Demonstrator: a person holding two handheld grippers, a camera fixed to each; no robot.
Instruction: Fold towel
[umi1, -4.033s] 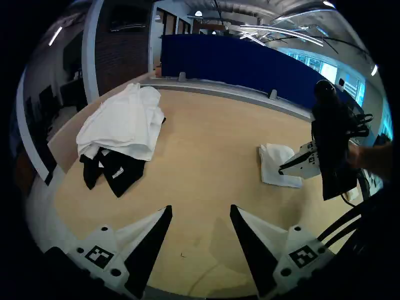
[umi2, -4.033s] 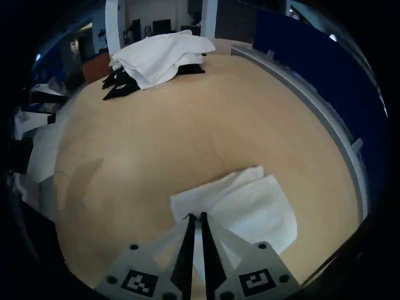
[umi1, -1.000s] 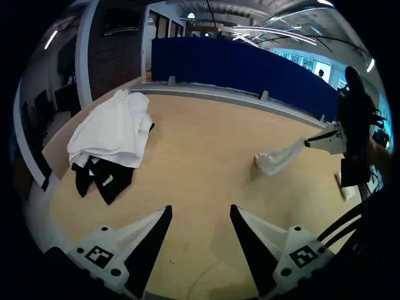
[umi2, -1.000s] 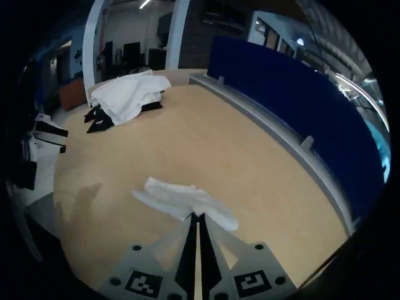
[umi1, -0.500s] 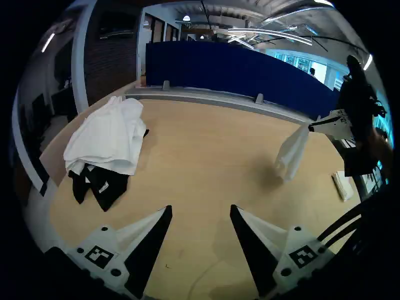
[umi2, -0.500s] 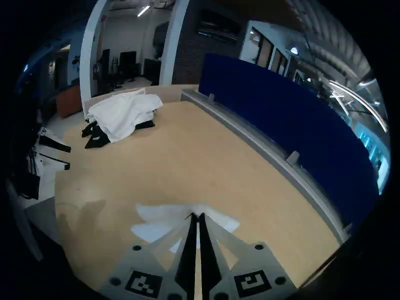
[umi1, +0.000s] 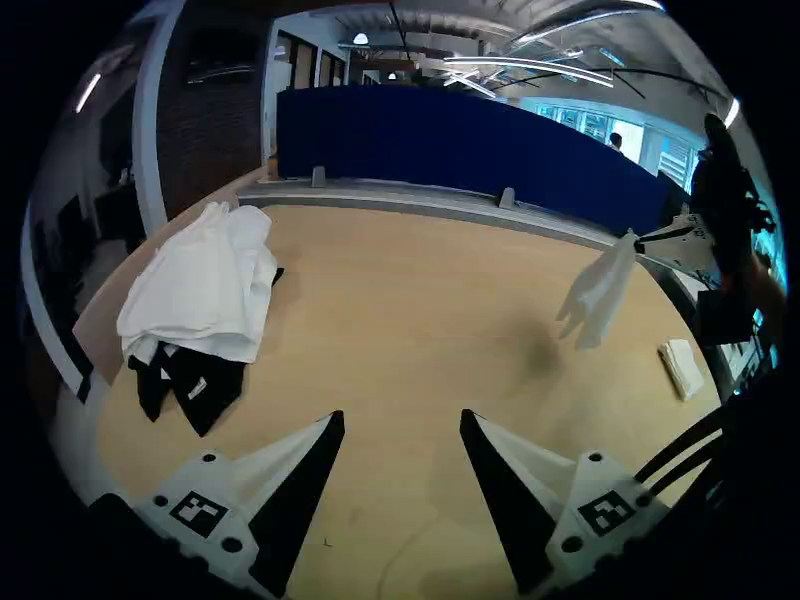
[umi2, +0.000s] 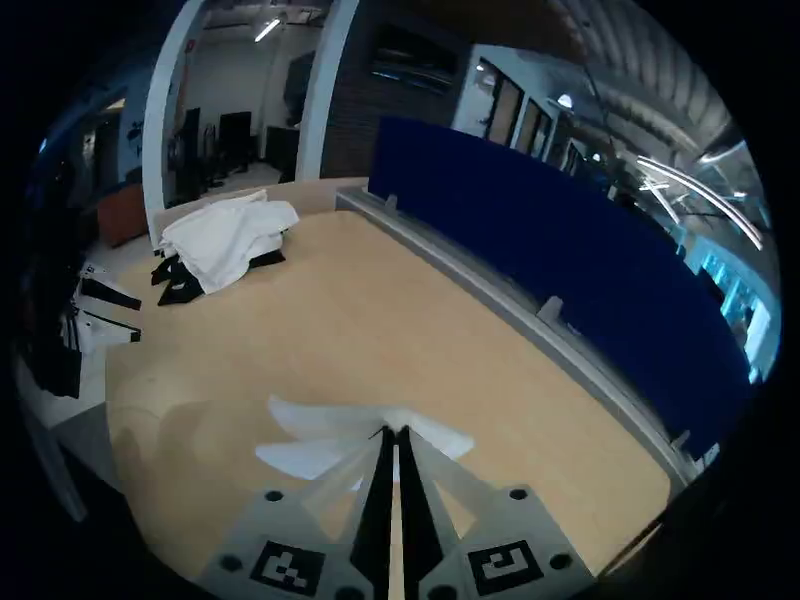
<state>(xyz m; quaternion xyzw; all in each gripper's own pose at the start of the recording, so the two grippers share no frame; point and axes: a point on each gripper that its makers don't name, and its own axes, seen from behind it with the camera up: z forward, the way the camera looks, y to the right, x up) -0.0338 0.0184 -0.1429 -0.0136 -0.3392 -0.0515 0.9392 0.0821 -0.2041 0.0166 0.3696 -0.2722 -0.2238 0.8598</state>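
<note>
- Left gripper view, bottom centre: left gripper (umi1: 400, 418) has its fingers spread apart with nothing between them. It points across the bare wood table (umi1: 400, 290).
- Right gripper view, bottom centre: right gripper (umi2: 392, 435) has its fingers pressed together, clamped on the towel (umi2: 320, 442). The white cloth fans out to the left and right of the tips, more of it on the left, above the tabletop.
- Left gripper view, right of frame: the same towel hangs limp from the right gripper's tips and looks clear of the table. A dark shadow (umi1: 540, 355) sits on the wood to its lower left.
- Far right edge, same view: a hand (umi1: 768, 300) is behind that gripper, partly cut off by the frame, so the grip detail is unclear.
- Lower right of the hanging towel: a small folded white cloth (umi1: 683, 367) lies flat on the table near its right edge, apart from the towel.
- Left of frame: a white pile (umi1: 200, 285) lies on top of black garments (umi1: 185, 385), close to the table's left edge and well apart from the towel. In the right gripper view the same stack sits in the upper left.
- Right gripper view, left edge: two white fingers stick in over the table edge. Probably the left gripper, too small to be sure.
- Far: a blue partition (umi1: 450, 135) runs along the table's back edge in both views.
</note>
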